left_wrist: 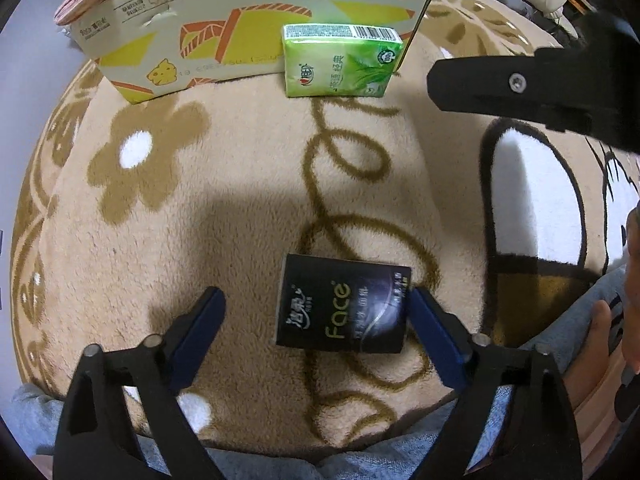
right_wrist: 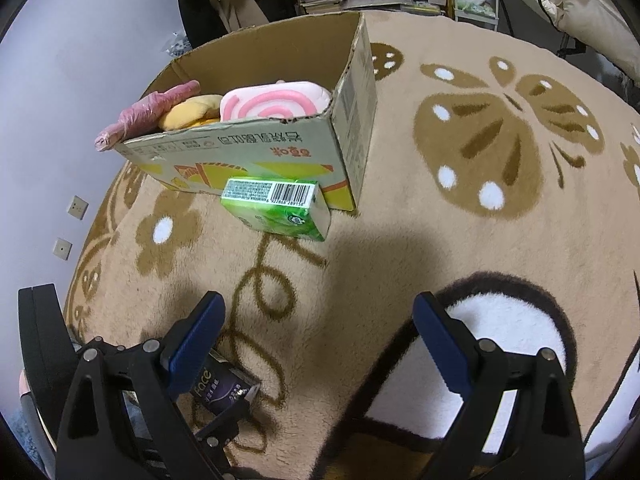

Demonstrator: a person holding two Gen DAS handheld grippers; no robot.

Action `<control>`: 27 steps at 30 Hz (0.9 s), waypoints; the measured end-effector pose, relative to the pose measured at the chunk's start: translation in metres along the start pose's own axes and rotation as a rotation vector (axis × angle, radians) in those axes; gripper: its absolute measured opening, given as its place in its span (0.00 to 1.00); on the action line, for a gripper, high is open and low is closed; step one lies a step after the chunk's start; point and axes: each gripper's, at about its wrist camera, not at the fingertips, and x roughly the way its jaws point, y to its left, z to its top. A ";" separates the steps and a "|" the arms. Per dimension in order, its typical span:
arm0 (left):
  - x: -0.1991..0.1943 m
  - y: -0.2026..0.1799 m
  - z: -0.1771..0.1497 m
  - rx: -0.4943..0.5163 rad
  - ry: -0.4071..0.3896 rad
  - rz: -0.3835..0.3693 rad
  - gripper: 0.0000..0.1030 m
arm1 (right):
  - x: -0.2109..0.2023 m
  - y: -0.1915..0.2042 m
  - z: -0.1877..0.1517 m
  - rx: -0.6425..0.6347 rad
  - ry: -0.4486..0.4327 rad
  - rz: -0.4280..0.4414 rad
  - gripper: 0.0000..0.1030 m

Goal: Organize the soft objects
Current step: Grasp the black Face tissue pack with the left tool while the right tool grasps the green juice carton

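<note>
Since the black tissue pack sits off-centre in the open span, each line below runs from the nearest thing outward.

Left gripper (left_wrist: 314, 312): fingers spread wide and holding nothing; the right finger (left_wrist: 434, 332) touches or nearly touches the pack's right edge, the left finger stands well apart from it.

Black tissue pack (left_wrist: 344, 304): lies flat on the rug (left_wrist: 224, 216), near the rug's close edge, between the left fingers but crowded to one side.

Right gripper (right_wrist: 316, 320): fingers wide apart, empty, hovering over bare rug beside the black pack.

Green tissue pack (right_wrist: 276, 210): farther out on the rug, leaning against the cardboard box's front wall.

Cardboard box (right_wrist: 248, 148): at the rug's far edge, open-topped, already holding a pink swirl cushion (right_wrist: 276, 102), a yellow plush (right_wrist: 192, 114) and a pink roll (right_wrist: 148, 114) that overhangs its corner.

Risk: closing now would likely push the pack sideways before the far finger arrives, twisting it or crushing one edge; the soft wrapper may also slip from a shallow pinch.

Risk at box: the overhanging roll could be knocked out by a low carry.

Open room: the middle of the rug between pack and box is bare, wide enough for both grippers.
</note>
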 end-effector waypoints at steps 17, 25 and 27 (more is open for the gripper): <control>-0.025 0.036 0.003 -0.068 -0.097 0.030 0.59 | 0.009 0.007 0.011 -0.017 -0.030 0.053 0.96; -0.042 0.057 0.016 -0.106 -0.194 0.117 0.59 | 0.016 0.013 0.029 0.020 -0.068 0.097 0.96; -0.044 0.061 0.022 -0.105 -0.211 0.145 0.59 | 0.021 0.014 0.033 0.038 -0.068 0.107 0.96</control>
